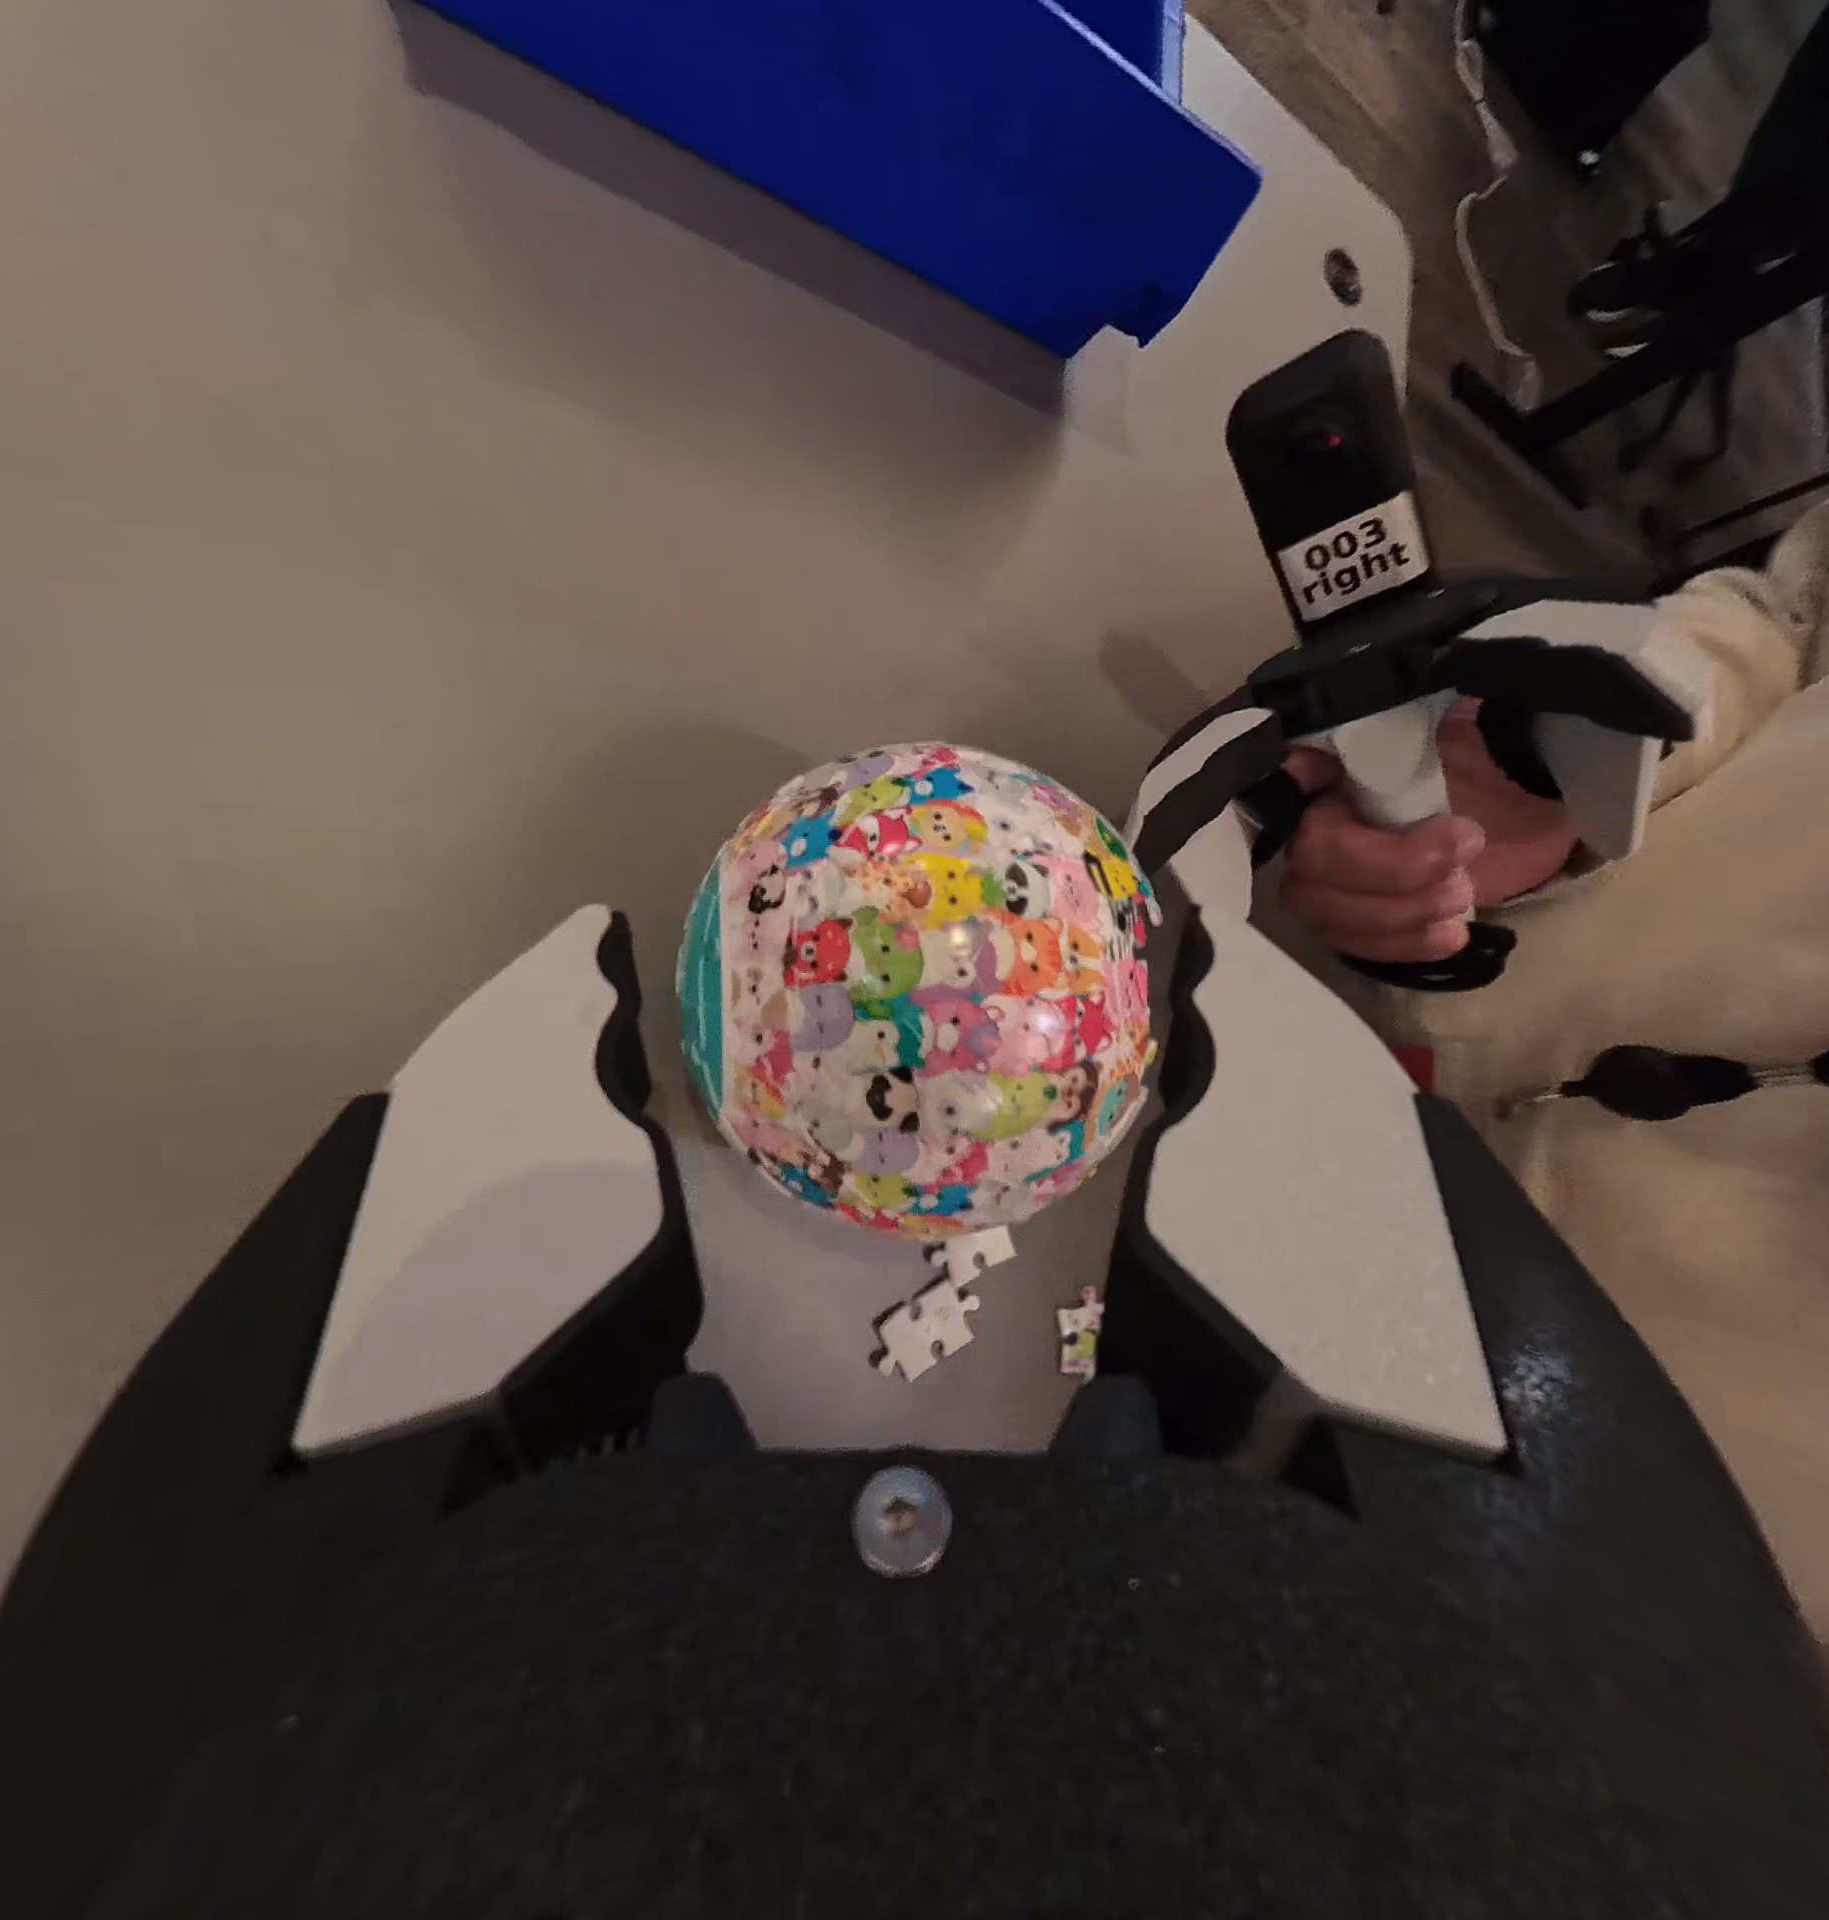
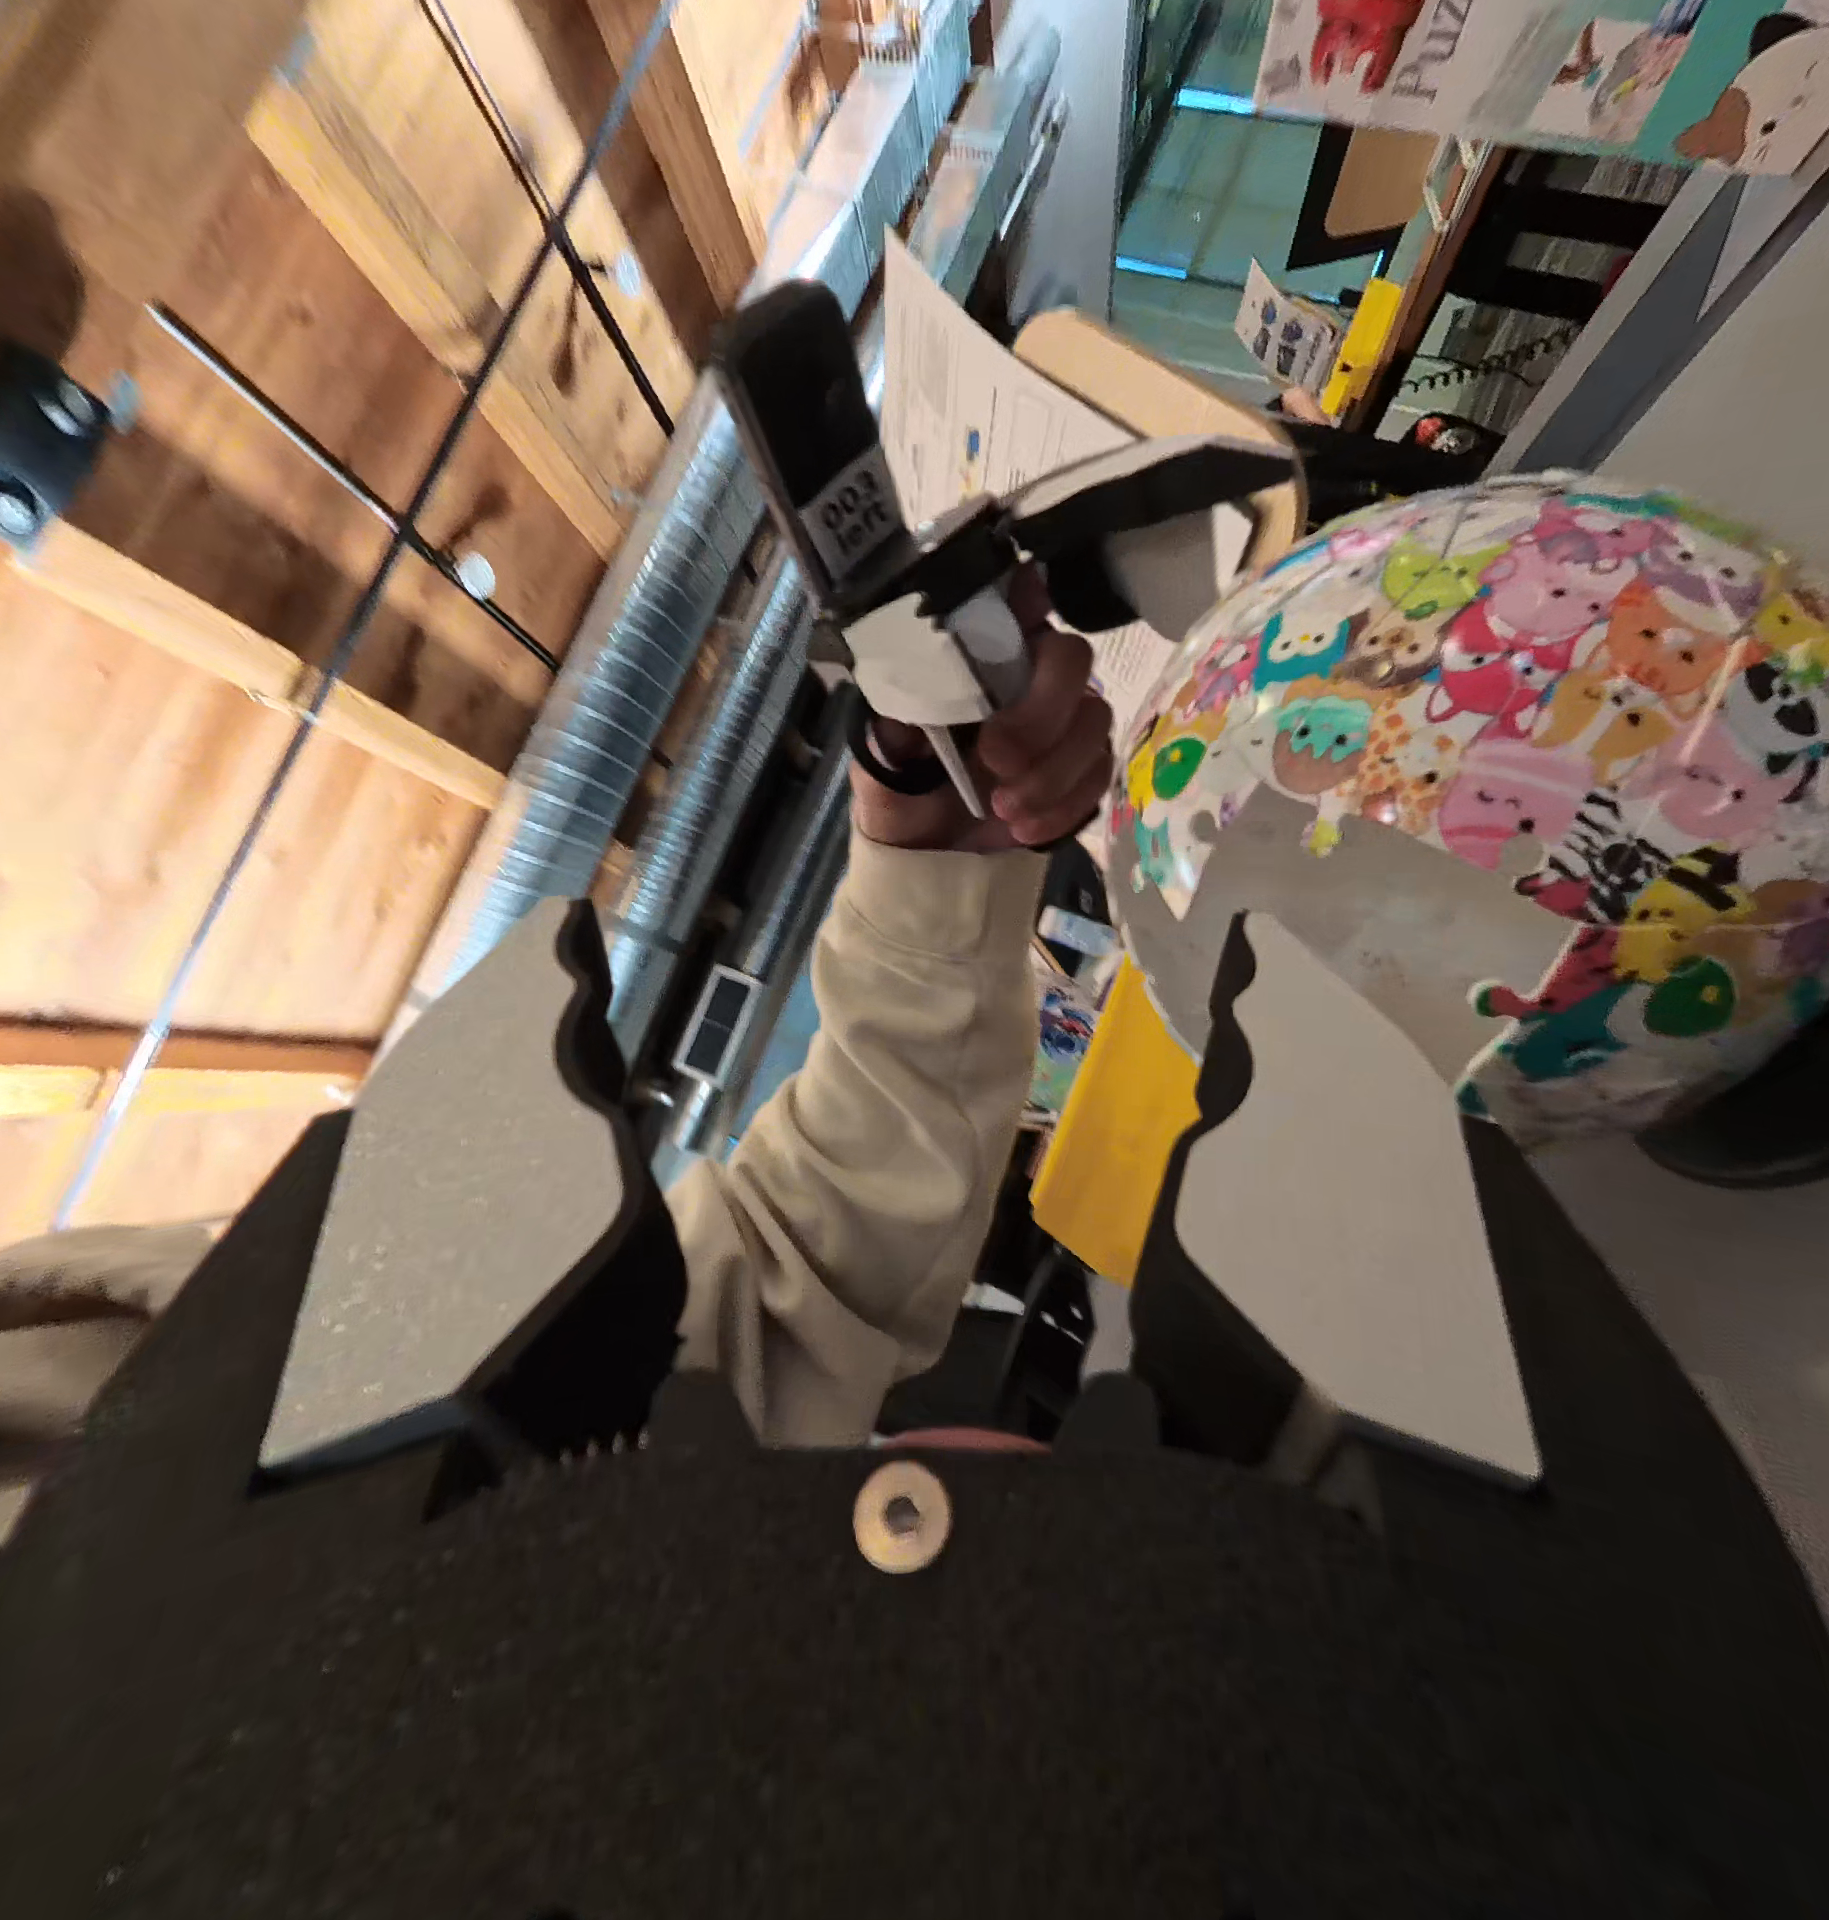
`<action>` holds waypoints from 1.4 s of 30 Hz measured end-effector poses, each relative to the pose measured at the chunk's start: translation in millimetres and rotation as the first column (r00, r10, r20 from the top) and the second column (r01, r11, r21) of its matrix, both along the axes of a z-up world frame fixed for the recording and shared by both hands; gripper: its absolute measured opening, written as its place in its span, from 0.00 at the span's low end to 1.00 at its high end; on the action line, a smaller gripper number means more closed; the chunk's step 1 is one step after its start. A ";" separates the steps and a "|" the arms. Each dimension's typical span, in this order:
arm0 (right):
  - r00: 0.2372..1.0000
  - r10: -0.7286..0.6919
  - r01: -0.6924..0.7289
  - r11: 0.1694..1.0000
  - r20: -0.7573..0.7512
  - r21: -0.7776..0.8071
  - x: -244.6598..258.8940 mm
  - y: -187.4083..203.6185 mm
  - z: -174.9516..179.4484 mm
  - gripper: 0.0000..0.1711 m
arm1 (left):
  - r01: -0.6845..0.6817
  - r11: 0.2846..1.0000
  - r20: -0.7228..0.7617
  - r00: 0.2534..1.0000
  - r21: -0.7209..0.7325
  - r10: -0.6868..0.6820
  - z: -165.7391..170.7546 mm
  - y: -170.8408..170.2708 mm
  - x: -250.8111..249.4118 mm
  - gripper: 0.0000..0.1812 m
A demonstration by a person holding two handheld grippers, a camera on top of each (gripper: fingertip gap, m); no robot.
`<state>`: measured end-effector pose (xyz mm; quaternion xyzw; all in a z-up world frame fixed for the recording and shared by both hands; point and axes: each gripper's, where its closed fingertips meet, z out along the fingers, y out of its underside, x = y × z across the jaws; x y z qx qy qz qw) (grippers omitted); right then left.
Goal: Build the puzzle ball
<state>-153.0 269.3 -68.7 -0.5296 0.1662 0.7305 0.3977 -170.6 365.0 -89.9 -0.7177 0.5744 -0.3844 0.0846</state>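
Observation:
The puzzle ball [image 1: 920,987], covered in colourful cartoon animals, stands between the fingers of my left gripper [image 1: 905,987]. The jaws are wide open around it, and the right pad is very close to its side. In the right wrist view the ball [image 2: 1564,748] rests on a dark stand [image 2: 1772,1138] and shows a grey gap [image 2: 1336,935] where pieces are absent. My right gripper [image 2: 910,987] is open and empty, just left of that gap. Three loose pieces lie on the table below the ball: two face down [image 1: 925,1330] and one coloured [image 1: 1081,1340].
A blue bin [image 1: 889,156] sits at the back of the pale table [image 1: 266,623]. The table's edge runs down the right side, by the person's cream sleeve [image 1: 1668,1039]. A printed puzzle box [image 2: 1616,73] and a yellow object [image 2: 1118,1122] lie beyond the ball.

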 end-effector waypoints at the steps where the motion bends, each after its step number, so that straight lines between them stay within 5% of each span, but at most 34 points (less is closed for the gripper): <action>1: 1.000 -0.011 0.010 1.000 -0.024 -0.013 1.9 2.5 1.3 0.64 | -0.001 0.999 0.002 1.000 -0.046 0.001 -3.3 0.4 3.6 0.54; 8: 0.991 -0.008 -0.004 0.996 -0.135 -0.085 -1.1 15.8 6.0 0.67 | -0.038 0.964 0.126 0.989 -0.263 0.074 -8.2 3.1 10.3 0.55; 27: 0.885 -0.154 0.070 0.977 -0.439 -0.202 13.4 46.2 11.4 0.65 | 0.043 0.997 0.083 0.996 -0.071 -0.037 -32.7 -27.0 -0.8 0.61; 42: 0.886 -0.202 0.026 0.921 -0.418 -0.389 7.4 62.3 0.0 0.64 | 0.029 0.998 0.080 0.996 -0.047 -0.025 -34.9 -29.8 -3.3 0.60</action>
